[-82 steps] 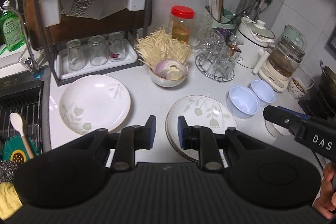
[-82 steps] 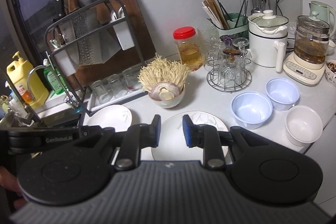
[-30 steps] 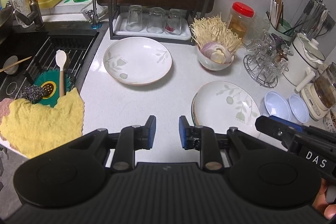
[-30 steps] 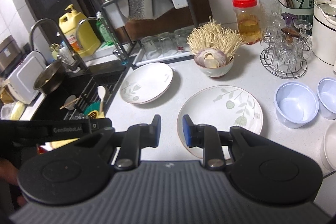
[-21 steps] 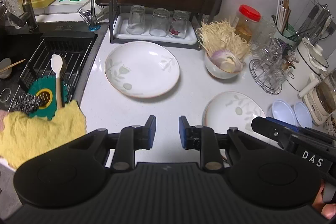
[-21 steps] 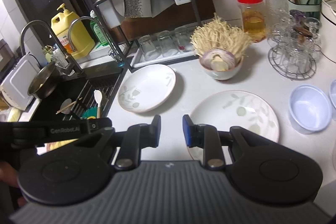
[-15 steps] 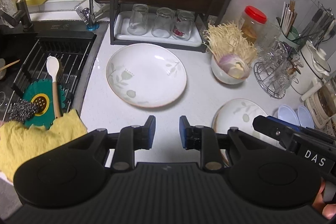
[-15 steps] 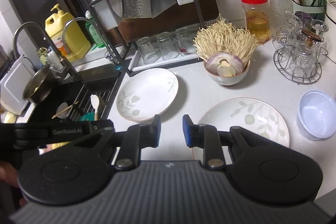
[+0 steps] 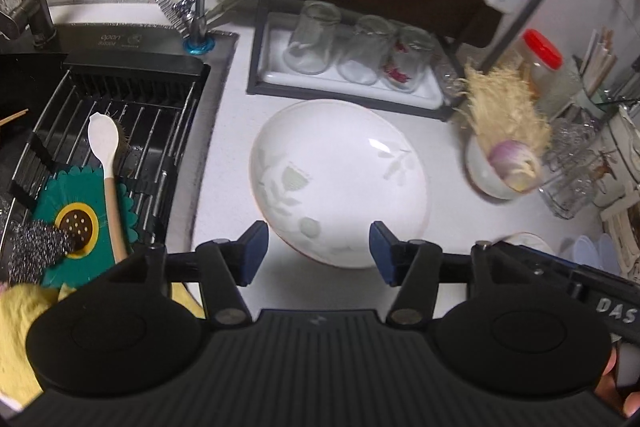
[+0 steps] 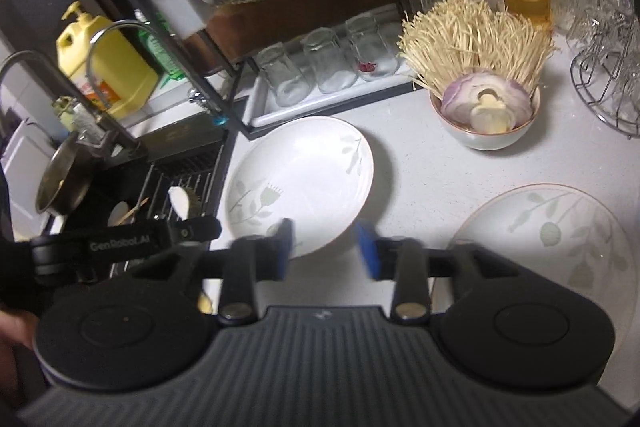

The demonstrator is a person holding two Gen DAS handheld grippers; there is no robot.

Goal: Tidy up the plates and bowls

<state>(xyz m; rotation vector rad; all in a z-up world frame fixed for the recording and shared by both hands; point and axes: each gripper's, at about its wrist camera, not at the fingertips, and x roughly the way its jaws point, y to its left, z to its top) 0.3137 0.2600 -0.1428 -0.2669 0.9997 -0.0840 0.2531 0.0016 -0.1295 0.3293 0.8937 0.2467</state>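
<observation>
- Left wrist view: the left gripper (image 9: 316,247) sits low in the centre of the frame, its blue-padded fingers spread wide and holding nothing.
- The near rim of a white leaf-patterned plate (image 9: 340,179) lies between the two fingertips; whether they touch it cannot be told.
- That plate rests flat on the white counter (image 9: 232,147) in the middle of the frame, just in front of a black-framed rack tray (image 9: 280,75) holding three upturned glasses (image 9: 356,47).
- To the right of the frame, a bowl of enoki mushrooms and a cut onion (image 9: 504,155) is blurred; a red-lidded jar (image 9: 540,63) stands behind it.
- The black sink rack (image 9: 120,115) fills the left of the frame, with a white spoon-headed utensil (image 9: 106,163) lying over a green sunflower-shaped mat (image 9: 76,223).
- A yellow cloth (image 9: 20,327) shows at the lower left edge.
- Right wrist view: the right gripper (image 10: 326,247) is low in the centre, its fingers released, parted and blurred, gripping nothing.
- Its fingertips hover over the near right rim of the same plate, which sits centre-left here.
- A second leaf-patterned plate (image 10: 560,235) lies at the lower right, partly hidden behind the gripper body.
- The left gripper's black arm enters from the left edge of this frame.
- A yellow pump bottle (image 10: 104,63) stands at the upper left behind the tap.
</observation>
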